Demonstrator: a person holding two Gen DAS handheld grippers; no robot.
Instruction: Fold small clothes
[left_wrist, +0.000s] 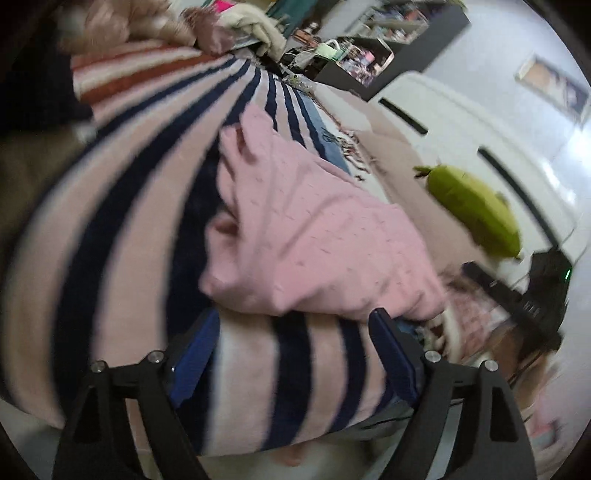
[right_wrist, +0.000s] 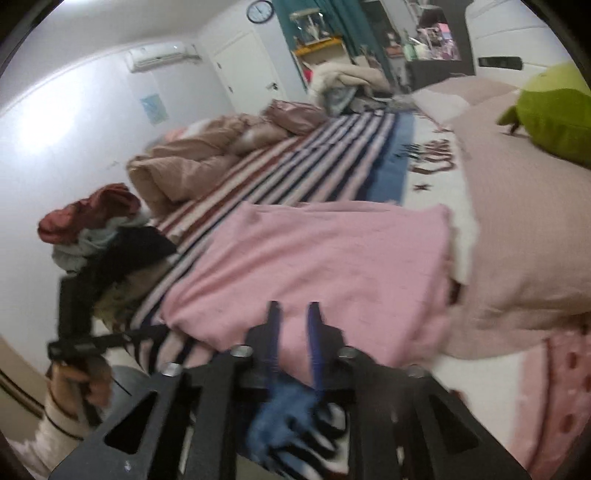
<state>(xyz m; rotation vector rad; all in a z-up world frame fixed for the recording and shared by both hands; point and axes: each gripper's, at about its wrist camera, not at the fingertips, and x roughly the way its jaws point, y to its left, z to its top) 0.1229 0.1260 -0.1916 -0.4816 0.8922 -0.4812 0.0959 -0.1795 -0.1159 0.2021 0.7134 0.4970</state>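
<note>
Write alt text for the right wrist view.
The right gripper, its blue-padded fingers nearly closed, reaches over the near edge of a pink knitted garment lying flat on a striped bedspread. A heap of dark and red clothes sits left, a lime-green plush toy far right.

Left gripper (left_wrist: 293, 325): jaws wide apart, blue pads, nothing between them, just short of the garment's near edge.
Pink garment (left_wrist: 314, 236): rumpled, lying on the striped blanket (left_wrist: 122, 206).
Green plush (left_wrist: 476, 210): right of the garment, apart from it.
</note>
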